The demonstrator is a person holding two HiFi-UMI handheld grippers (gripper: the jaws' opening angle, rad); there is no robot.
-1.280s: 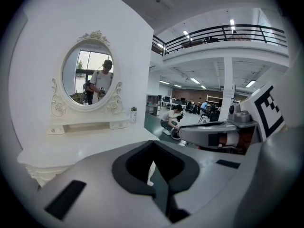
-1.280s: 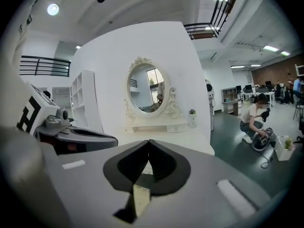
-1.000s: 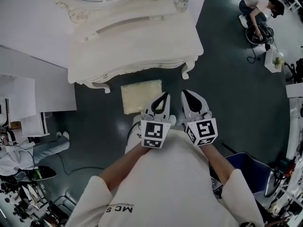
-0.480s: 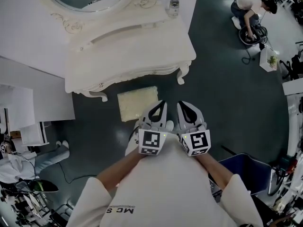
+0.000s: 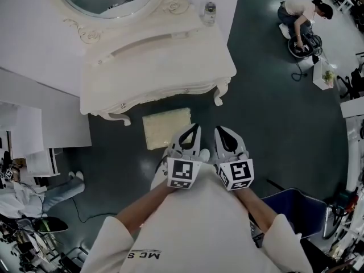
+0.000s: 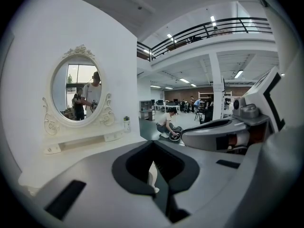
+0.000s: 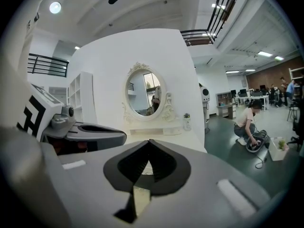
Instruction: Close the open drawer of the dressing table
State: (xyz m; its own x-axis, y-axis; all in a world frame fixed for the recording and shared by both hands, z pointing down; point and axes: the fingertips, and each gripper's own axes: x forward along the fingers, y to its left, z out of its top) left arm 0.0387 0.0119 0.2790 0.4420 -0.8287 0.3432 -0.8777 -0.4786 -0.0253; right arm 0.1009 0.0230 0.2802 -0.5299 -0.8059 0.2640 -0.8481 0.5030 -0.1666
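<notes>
Drawer (image 5: 162, 97) is sitting in the front edge of the table (image 5: 170, 61), facing the person. From overhead it is not showing how far out it is standing.

Left claw (image 5: 196, 128) and right claw (image 5: 220, 130) are hanging side by side close to the person's chest. Both are closed on nothing and well apart from the drawer.

Stool (image 5: 166, 127) is standing on the floor in front of the table, below and ahead of the left claw.

Risks, as judged:
- The stool is blocking the straight line in, so a low reach is likely clipping it.
- Closed tips are offering only a small contact. Pushing off-centre is risking a skewed, jammed drawer.
- On the curved front the tips are liable to be slipping.
- A hard shove is risking rocking the table and toppling the bottle (image 5: 210, 11) at its back corner.
</notes>
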